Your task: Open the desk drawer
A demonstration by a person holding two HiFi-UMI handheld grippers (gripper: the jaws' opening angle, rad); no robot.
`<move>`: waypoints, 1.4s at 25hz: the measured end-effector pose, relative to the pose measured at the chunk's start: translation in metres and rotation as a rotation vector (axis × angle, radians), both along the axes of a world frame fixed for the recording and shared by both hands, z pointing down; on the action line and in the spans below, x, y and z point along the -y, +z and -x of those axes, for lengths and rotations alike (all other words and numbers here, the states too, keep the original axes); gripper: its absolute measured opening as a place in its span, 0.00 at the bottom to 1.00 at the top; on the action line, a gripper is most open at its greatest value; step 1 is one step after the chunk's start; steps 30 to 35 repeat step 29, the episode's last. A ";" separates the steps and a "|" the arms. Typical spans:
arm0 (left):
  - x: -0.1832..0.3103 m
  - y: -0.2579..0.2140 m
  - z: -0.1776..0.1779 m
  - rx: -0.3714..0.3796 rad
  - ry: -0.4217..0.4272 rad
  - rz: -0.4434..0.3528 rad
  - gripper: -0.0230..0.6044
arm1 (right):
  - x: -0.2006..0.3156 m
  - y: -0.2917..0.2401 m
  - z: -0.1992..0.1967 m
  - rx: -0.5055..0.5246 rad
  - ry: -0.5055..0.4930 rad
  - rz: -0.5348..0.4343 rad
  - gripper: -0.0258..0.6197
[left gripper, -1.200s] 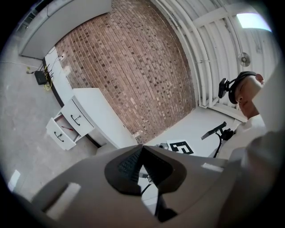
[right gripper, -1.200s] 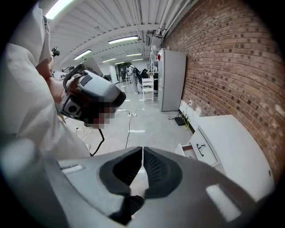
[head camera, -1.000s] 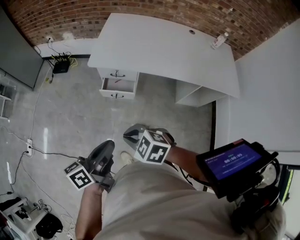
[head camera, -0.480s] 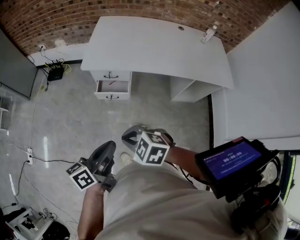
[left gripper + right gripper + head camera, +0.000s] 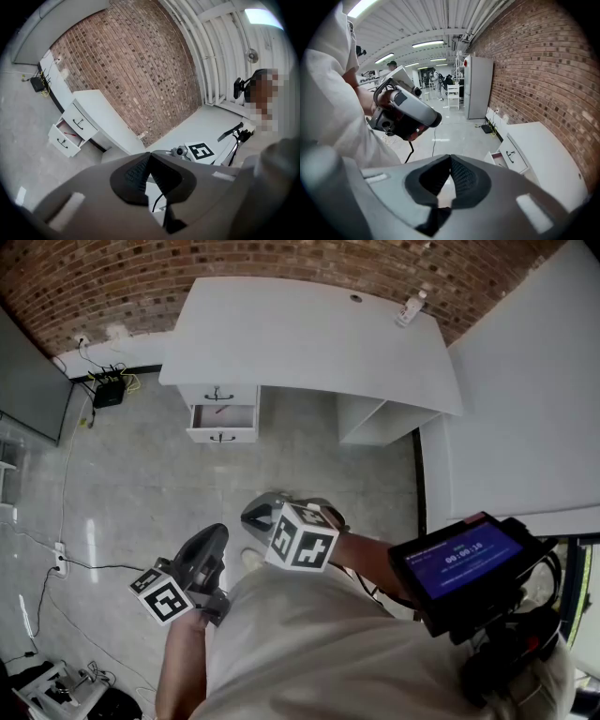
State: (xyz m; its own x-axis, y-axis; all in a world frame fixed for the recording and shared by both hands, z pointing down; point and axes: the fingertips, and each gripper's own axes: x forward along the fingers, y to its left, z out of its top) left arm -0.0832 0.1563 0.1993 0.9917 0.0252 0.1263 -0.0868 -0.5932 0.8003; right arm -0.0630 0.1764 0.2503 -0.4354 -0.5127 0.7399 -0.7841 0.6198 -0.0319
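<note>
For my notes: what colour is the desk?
White; the desk shows best in the head view.

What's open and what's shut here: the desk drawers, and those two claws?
upper drawer: shut.
lower drawer: pulled open.
left claw: shut, nothing in it.
right claw: shut, nothing in it.
blue screen: lit.

A red brick wall spans the far side, with a small white plastic bottle near it at far right. A black box with cables sits far left on the glossy grey floor. A black blue-screened device is near right.
</note>
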 end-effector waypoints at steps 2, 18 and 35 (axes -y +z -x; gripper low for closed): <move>0.003 -0.001 0.002 -0.002 -0.010 -0.002 0.04 | 0.001 -0.001 0.000 -0.001 -0.002 -0.004 0.04; 0.007 0.000 0.011 0.006 -0.050 -0.028 0.04 | 0.001 -0.001 0.009 -0.001 -0.045 -0.011 0.04; 0.010 0.003 0.029 0.018 -0.086 -0.030 0.04 | 0.005 -0.004 0.022 -0.006 -0.082 -0.025 0.04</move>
